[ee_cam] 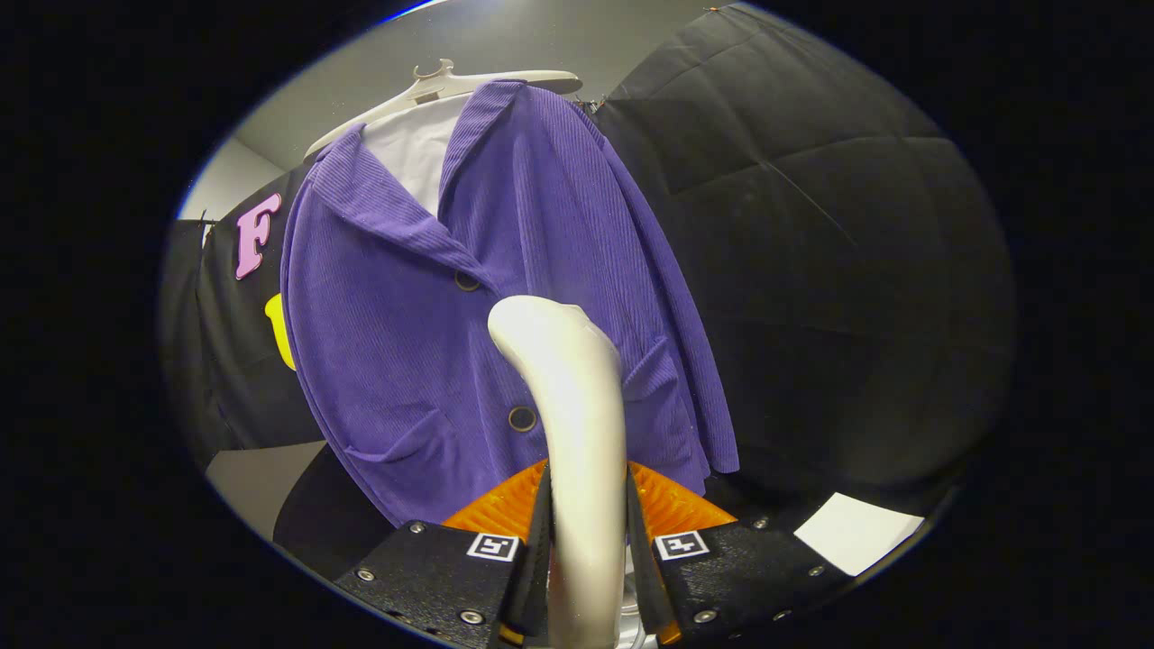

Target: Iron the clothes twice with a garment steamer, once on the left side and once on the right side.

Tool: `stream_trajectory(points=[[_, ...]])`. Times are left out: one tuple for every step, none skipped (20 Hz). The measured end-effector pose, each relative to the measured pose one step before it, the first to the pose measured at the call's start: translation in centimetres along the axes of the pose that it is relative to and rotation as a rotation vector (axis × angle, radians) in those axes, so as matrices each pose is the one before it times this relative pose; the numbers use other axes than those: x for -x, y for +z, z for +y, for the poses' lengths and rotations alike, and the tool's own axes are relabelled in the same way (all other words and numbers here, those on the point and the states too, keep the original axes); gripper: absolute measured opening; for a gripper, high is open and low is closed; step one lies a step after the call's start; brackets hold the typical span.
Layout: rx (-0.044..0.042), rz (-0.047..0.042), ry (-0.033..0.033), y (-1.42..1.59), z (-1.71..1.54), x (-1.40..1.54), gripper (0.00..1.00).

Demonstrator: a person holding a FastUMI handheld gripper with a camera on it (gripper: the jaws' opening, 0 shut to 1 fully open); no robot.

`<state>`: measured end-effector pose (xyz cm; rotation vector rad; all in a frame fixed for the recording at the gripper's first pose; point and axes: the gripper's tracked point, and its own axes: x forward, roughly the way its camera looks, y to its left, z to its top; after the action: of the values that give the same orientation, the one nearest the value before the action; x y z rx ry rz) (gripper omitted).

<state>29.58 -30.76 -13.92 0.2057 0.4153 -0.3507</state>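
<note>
Tongs (586, 532) clamped on steamer (568, 397) handle should keep its head flat against purple jacket (406, 342), stroking one side slowly.

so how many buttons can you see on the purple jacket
2. One button sits just below the collar; the other is lower, beside the steamer gripped in the tongs. The steamer may hide more.
</note>
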Motion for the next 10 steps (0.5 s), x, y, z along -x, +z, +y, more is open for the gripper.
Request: stream_trajectory(points=[[0.00142,0.00088,0.00034,-0.481,-0.087,0.231,0.41],[0.00732,-0.00203,-0.00405,-0.363,-0.092,0.121,0.41],[0.00812,-0.00403,-0.00569,-0.195,-0.089,0.057,0.40],[0.00285,-0.00663,-0.00526,-0.106,-0.174,0.182,0.40],[-0.00113,-0.00947,-0.00251,-0.386,-0.583,0.417,0.41],[-0.00017,-0.00641,-0.00237,-0.205,-0.124,0.263,0.41],[0.00126,-0.00338,-0.00331,-0.402,-0.319,0.185,0.40],[0.00175,-0.00241,-0.00275,-0.399,-0.125,0.167,0.41],[0.00120,0.00887,-0.00209,-0.756,-0.159,0.108,0.41],[-0.00046,0.03230,-0.00230,-1.381,-0.024,-0.057,0.41]])
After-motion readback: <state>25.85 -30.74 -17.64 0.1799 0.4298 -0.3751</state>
